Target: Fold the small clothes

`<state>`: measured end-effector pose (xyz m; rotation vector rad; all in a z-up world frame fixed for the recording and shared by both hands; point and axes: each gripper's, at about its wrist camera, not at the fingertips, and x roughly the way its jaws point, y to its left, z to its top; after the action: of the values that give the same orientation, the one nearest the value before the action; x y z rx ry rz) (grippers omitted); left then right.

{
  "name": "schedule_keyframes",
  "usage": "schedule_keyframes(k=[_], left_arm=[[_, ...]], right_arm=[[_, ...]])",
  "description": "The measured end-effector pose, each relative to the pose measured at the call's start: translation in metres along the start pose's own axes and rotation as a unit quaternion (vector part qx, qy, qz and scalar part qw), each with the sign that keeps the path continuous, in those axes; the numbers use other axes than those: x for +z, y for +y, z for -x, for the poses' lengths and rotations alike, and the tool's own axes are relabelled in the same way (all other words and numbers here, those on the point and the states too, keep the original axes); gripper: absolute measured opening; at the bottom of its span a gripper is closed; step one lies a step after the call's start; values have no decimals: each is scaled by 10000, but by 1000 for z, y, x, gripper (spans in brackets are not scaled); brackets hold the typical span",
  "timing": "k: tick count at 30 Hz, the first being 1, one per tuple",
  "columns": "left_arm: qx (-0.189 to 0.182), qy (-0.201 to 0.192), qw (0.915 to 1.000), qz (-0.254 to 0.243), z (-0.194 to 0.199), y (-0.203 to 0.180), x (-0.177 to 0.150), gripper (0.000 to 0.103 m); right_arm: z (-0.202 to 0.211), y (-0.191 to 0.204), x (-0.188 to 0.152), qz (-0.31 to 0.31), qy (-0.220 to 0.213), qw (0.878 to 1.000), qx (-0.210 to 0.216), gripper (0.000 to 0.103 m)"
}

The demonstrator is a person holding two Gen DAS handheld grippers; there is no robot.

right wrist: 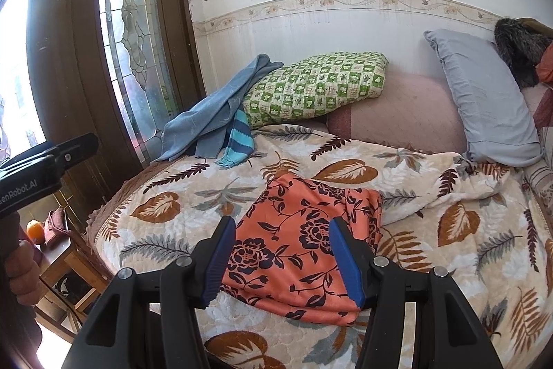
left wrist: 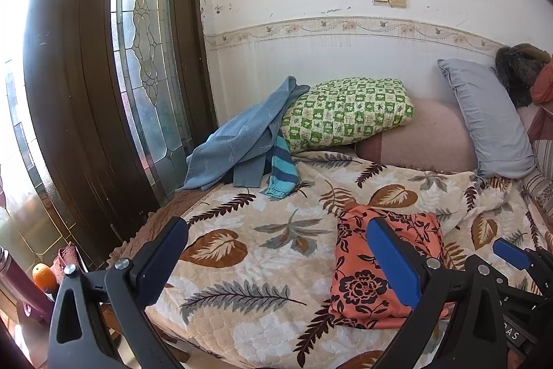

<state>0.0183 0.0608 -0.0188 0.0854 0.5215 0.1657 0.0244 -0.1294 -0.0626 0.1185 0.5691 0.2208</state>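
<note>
At the left of the left wrist view, the left tongs (left wrist: 276,251) gape wide, holding nothing. Right of centre, the folded orange floral garment (left wrist: 387,265) lies on the bed (left wrist: 242,265). The right tongs (right wrist: 281,260) hover half-open above it, empty.

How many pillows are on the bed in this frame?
2. The green checked pillow lies at the head of the bed beside the blue garment. The grey-blue pillow leans further right, near the wall. Others may be hidden under the bedding.
</note>
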Motion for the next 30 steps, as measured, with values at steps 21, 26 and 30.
schedule_keyframes(k=[21, 26, 30], left_arm=[[-180, 82, 9998, -62, 6, -9, -5, 103], [-248, 26, 9996, -92, 17, -13, -4, 103], [-300, -24, 9995, -113, 27, -15, -2, 103]], right_arm=[[7, -12, -5, -204, 65, 9991, -352, 60], [20, -14, -4, -221, -21, 9990, -386, 60], [32, -15, -3, -238, -82, 9988, -415, 60]])
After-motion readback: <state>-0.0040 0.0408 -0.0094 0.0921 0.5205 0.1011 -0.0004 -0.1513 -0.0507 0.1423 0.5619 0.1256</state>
